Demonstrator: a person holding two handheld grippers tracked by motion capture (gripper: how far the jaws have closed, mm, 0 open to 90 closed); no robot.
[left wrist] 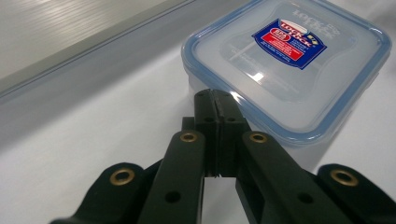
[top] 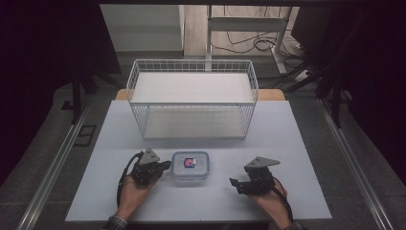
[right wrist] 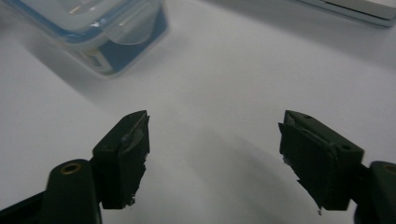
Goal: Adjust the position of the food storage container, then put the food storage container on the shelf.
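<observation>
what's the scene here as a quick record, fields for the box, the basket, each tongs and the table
box: clear plastic food box with blue-rimmed lid on, red and blue label on top, near the table's front edge
basket: white wire basket, behind the box, nothing seen inside
left tongs: left tongs, shut, tips at the box's rim; whether they touch it is unclear
right tongs: right tongs, open, apart from the box, nothing between them
table: white table

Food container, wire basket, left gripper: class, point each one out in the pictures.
Food container (top: 190,166), high view, on its clear lid.
Wire basket (top: 192,61), high view, on its far top rim.
Left gripper (left wrist: 217,100), left gripper view, at the tips of its closed jaws.
</observation>
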